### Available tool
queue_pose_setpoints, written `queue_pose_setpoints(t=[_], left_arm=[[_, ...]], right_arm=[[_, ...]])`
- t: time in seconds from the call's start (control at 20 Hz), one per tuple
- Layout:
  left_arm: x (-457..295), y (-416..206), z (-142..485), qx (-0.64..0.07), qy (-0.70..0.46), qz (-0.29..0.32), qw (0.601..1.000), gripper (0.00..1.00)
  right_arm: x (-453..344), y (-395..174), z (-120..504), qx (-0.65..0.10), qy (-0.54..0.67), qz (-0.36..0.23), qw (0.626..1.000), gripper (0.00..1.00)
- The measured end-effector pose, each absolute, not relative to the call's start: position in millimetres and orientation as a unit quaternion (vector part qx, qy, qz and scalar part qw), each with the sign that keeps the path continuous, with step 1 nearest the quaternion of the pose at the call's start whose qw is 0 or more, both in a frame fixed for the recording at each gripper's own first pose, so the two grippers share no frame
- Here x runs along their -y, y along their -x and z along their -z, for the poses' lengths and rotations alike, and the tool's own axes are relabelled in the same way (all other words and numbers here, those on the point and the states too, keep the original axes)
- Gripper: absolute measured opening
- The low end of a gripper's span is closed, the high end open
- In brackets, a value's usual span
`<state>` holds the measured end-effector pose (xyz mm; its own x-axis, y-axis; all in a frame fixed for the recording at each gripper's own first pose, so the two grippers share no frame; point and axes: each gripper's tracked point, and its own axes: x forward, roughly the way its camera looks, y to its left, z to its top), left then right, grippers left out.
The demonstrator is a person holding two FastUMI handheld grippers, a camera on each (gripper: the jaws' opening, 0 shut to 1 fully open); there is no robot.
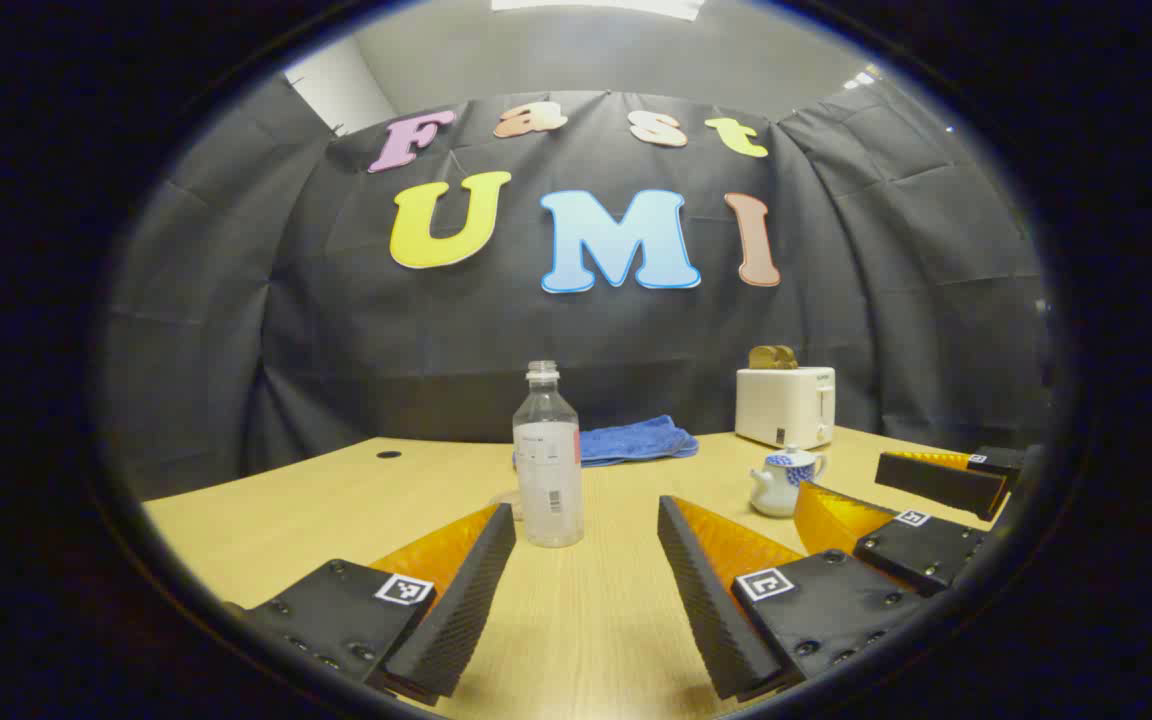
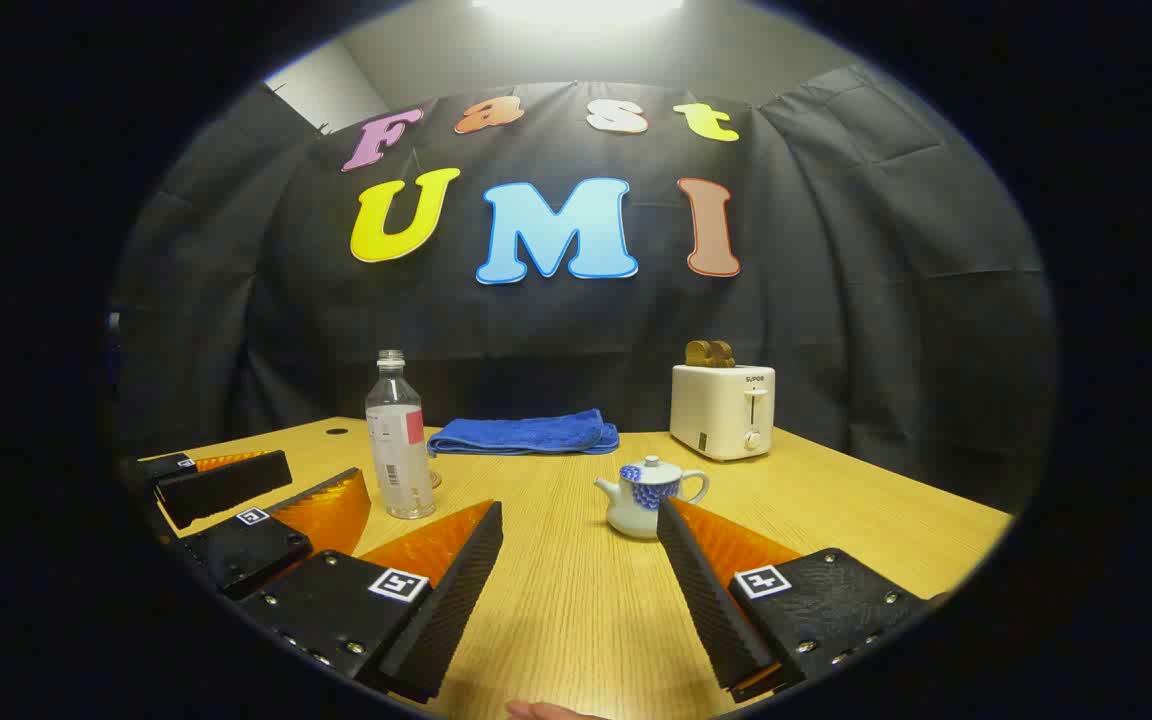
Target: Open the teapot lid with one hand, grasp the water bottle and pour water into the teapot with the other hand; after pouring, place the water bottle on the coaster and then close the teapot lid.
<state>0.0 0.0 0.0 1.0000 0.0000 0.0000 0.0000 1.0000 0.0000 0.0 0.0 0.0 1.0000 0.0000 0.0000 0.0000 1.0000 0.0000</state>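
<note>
So both grippers are just sitting low over the table (image 1: 266, 520) with nothing in them. The left gripper (image 1: 586, 515) has its fingers spread wide apart, and the water bottle (image 1: 548, 460) stands upright on the table right ahead of that gap, a touch closer to the left finger, cap off as far as I can see. The right gripper (image 2: 579, 515) is spread wide too, gripping nothing; in the left gripper view it shows just to the right of the teapot (image 1: 784, 482). The teapot has its lid (image 2: 650, 464) on, spout pointing toward the bottle, and sits well to the right of the bottle, just ahead of the right gripper's right finger. Behind the teapot, near the wall, there's a toaster (image 2: 723, 410) with toast (image 2: 709, 353) sticking out, and between it and the bottle lies a folded blue towel (image 2: 526, 433). Something low and clear sits right behind the bottle's base, can't tell what.
</note>
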Motion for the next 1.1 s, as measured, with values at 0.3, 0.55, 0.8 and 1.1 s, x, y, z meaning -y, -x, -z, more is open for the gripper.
queue_pose_setpoints(t=[0.3, 0.55, 0.8, 1.1], left_arm=[[1.1, 0.4, -2.0, 0.002, 0.001, 0.002, 1.000, 1.00], [0.6, -0.3, -0.2, 0.001, 0.001, 0.000, 1.000, 1.00], [-2.2, -2.1, 0.3, 0.001, 0.000, -0.011, 1.000, 0.99], [-23.2, -40.0, -30.0, 0.013, 0.007, -0.023, 1.000, 0.99]], right_arm=[[11.6, 2.2, -0.4, -0.001, 0.000, 0.041, 0.999, 0.96], [4.3, 0.6, 0.4, -0.001, -0.001, 0.015, 1.000, 0.96], [4.0, -0.4, -0.1, 0.001, 0.001, 0.011, 1.000, 0.95], [43.9, -43.0, -19.9, -0.004, -0.036, 0.041, 0.999, 0.95]])
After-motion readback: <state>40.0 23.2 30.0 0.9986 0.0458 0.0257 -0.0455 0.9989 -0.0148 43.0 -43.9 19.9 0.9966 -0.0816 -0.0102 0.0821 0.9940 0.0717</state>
